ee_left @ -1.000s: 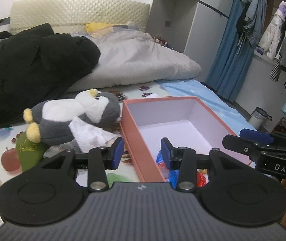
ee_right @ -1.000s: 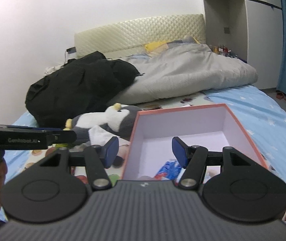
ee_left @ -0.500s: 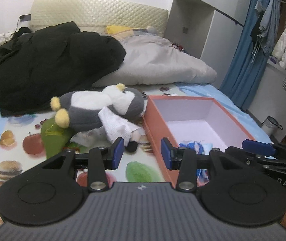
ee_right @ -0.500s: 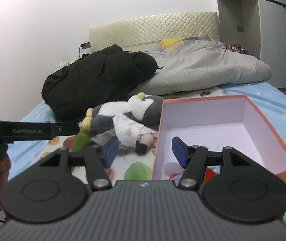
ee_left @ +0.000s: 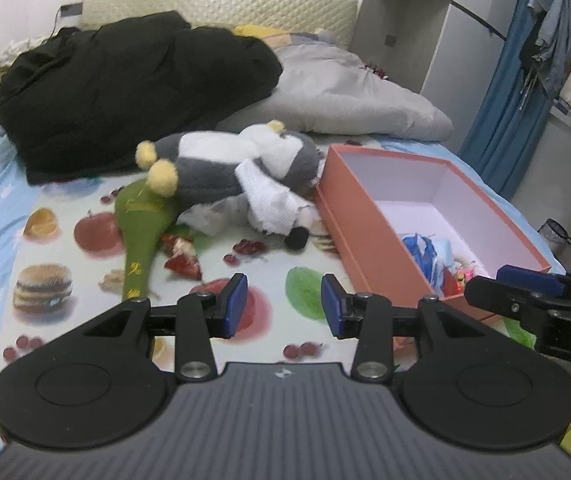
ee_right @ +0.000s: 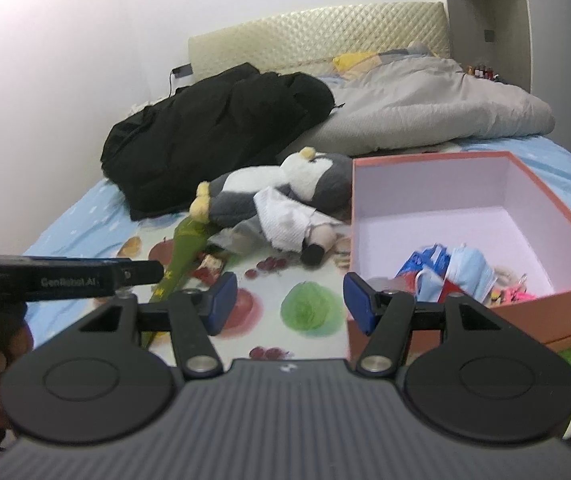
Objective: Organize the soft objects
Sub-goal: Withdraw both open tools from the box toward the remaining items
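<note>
A grey and white plush penguin (ee_left: pixel 225 164) lies on the fruit-print sheet (ee_left: pixel 85 280), left of an open orange box (ee_left: pixel 365 236). A small doll in white cloth (ee_left: pixel 273 204) and a green pouch (ee_left: pixel 141 220) lie against the penguin. The box holds blue face masks and small items (ee_right: pixel 457 268). My left gripper (ee_left: pixel 283 306) is open and empty above the sheet, short of the toys. My right gripper (ee_right: pixel 289 298) is open and empty beside the box's (ee_right: pixel 525 308) near left corner. The penguin (ee_right: pixel 305 184) and doll (ee_right: pixel 297 224) lie beyond it.
A black jacket (ee_left: pixel 125 88) and a grey duvet (ee_left: pixel 345 96) are piled at the head of the bed. A wardrobe and blue curtain (ee_left: pixel 497 100) stand at the right, with hanging clothes and a small bin (ee_left: pixel 557 236) on the floor.
Both grippers have pulled back and shifted left from over the box; more of the sheet and toys shows. Both stay open and empty.
</note>
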`<state>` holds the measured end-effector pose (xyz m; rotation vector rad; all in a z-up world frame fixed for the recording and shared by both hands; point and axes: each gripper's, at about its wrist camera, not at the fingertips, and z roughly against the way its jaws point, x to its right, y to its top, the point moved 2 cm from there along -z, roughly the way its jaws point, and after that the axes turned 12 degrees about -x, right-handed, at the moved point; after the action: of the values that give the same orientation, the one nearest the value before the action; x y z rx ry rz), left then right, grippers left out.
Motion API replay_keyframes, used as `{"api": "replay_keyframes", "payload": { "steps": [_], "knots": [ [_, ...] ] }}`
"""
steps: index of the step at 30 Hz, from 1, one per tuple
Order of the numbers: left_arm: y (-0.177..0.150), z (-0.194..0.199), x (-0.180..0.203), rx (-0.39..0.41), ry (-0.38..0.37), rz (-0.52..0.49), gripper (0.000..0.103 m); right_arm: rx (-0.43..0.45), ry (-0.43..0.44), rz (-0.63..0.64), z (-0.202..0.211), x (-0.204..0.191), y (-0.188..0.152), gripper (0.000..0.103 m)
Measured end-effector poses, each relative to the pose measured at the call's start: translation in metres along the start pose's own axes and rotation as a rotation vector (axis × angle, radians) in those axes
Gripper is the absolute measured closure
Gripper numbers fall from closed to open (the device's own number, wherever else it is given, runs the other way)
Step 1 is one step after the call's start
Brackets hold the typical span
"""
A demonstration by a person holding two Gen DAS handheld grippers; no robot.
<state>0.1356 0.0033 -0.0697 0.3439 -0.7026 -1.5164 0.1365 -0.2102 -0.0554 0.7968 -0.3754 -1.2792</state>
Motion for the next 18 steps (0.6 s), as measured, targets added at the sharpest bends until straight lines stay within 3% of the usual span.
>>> {"api": "replay_keyframes", "payload": {
  "steps": [11,18],
  "knots": [
    [-0.041,-0.009,-0.027,-0.060,-0.027,0.070,0.056,-0.083,0.023,0.007,-0.019,-0.013,-0.029,0.042],
    [-0.045,-0.031,-0.049,-0.079,-0.018,0.126,0.056,-0.092,0.038,0.021,-0.039,-0.023,-0.027,0.042]
  ]
}}
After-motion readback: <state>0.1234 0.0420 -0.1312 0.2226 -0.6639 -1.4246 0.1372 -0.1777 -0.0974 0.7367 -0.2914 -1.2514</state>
